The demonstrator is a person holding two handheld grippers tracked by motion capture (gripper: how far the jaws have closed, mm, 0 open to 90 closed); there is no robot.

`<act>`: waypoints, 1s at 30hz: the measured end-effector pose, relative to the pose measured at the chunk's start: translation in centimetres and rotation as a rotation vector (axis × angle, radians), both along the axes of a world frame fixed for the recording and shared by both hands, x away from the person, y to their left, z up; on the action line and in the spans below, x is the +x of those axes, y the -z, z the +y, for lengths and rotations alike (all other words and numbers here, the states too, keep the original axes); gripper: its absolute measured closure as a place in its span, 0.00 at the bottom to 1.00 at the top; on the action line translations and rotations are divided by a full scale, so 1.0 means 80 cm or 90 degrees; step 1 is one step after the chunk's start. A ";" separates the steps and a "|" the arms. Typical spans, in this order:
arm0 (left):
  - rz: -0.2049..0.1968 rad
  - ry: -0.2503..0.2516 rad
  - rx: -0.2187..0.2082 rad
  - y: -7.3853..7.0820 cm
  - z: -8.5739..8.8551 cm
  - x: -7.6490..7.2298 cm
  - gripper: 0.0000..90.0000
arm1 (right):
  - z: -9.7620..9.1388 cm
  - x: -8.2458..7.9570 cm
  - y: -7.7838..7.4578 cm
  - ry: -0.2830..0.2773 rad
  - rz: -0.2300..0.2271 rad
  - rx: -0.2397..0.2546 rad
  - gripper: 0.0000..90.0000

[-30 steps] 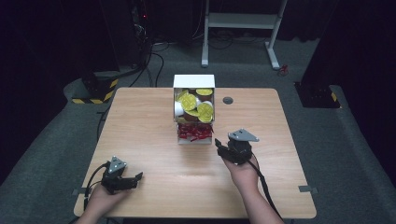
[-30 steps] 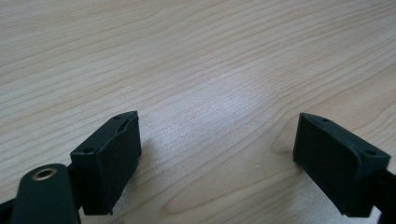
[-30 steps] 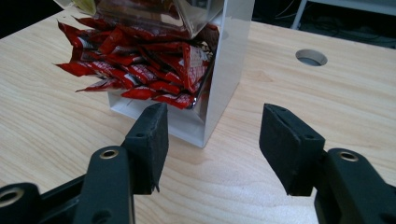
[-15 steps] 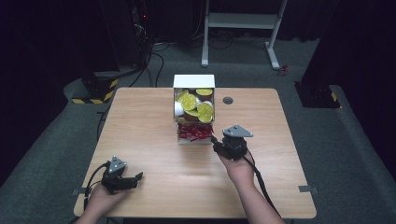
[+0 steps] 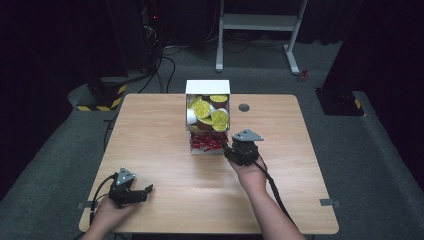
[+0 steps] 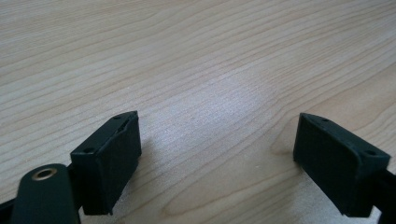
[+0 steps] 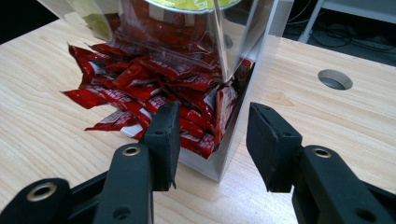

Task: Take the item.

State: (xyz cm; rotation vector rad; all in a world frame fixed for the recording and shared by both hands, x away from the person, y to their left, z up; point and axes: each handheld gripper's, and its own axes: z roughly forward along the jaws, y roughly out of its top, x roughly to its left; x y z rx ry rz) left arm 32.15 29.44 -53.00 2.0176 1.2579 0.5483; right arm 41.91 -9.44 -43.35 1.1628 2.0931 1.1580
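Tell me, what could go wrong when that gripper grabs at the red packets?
The right gripper, whose jaws have just been closing, straddles the clear dispenser's corner wall, so it might pinch plastic instead of a red packet. Pushing there could shove the dispenser. Loose packets spilling onto the table could scatter further.

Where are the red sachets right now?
In the high view the red sachets lie in the open bottom tray of the white dispenser at mid-table, below the yellow-lidded cups. The right gripper sits just at their right, jaws straddling the tray's corner.

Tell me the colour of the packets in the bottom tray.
Red packets, clearest in the right gripper view.
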 end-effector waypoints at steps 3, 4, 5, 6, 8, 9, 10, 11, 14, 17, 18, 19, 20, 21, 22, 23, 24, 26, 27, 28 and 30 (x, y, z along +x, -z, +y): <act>-0.001 0.004 0.007 0.000 0.000 0.000 0.17 | 0.001 0.004 0.000 0.003 0.004 0.004 0.62; -0.002 0.005 0.010 0.000 0.001 0.000 0.17 | 0.000 0.006 0.000 0.007 0.006 0.011 0.62; 0.000 0.003 0.004 0.000 0.000 0.000 0.17 | -0.001 0.007 0.000 0.007 0.007 0.012 0.62; -0.002 0.004 0.007 0.000 0.000 0.000 0.17 | -0.002 0.008 0.000 0.009 0.009 0.016 0.62; -0.002 0.005 0.010 0.000 0.001 0.000 0.17 | -0.003 0.011 0.001 0.010 0.014 0.011 0.62; -0.002 0.005 0.010 0.000 0.001 0.000 0.17 | -0.004 0.013 0.002 0.010 0.015 0.012 0.63; -0.002 0.005 0.010 0.000 0.001 0.000 0.17 | -0.005 0.014 0.003 0.012 0.015 0.010 0.65; -0.002 0.004 0.007 0.000 0.000 0.000 0.17 | -0.005 0.015 0.003 0.015 0.017 0.014 0.67; -0.002 0.005 0.010 0.000 0.001 0.000 0.17 | -0.006 0.018 0.004 0.019 0.020 0.016 0.71; -0.002 0.005 0.010 0.000 0.001 0.000 0.17 | -0.004 0.021 0.006 0.020 0.022 0.010 0.74; -0.002 0.005 0.010 0.000 0.001 0.000 0.17 | -0.003 0.022 0.007 0.016 0.022 0.006 0.75; -0.002 0.005 0.010 0.000 0.001 0.000 0.17 | -0.001 0.023 0.007 0.016 0.019 0.004 0.77; -0.002 0.005 0.010 0.000 0.001 0.000 0.17 | 0.001 0.024 0.007 0.016 0.012 0.002 0.79; -0.002 0.005 0.010 0.000 0.001 0.000 0.17 | 0.001 0.025 0.007 0.015 0.009 0.001 0.80; -0.002 0.005 0.010 0.000 0.001 0.000 0.17 | 0.003 0.027 0.008 0.015 0.011 0.003 0.82; -0.002 0.005 0.010 0.000 0.001 0.000 0.17 | 0.005 0.029 0.009 0.013 0.012 0.001 0.84; -0.002 0.005 0.010 0.000 0.001 0.000 0.17 | 0.006 0.030 0.009 0.014 0.012 0.001 0.84; -0.002 0.005 0.010 0.000 0.001 0.000 0.17 | 0.008 0.033 0.012 0.018 0.009 0.001 0.87; -0.002 0.005 0.010 0.000 0.001 0.000 0.17 | 0.009 0.033 0.012 0.024 0.011 0.003 0.87; -0.002 0.005 0.009 0.000 0.001 0.000 0.17 | 0.008 0.035 0.013 0.024 0.010 0.004 0.87; 0.000 0.003 0.003 0.000 0.000 0.000 0.17 | 0.008 0.035 0.013 0.028 0.012 0.005 0.86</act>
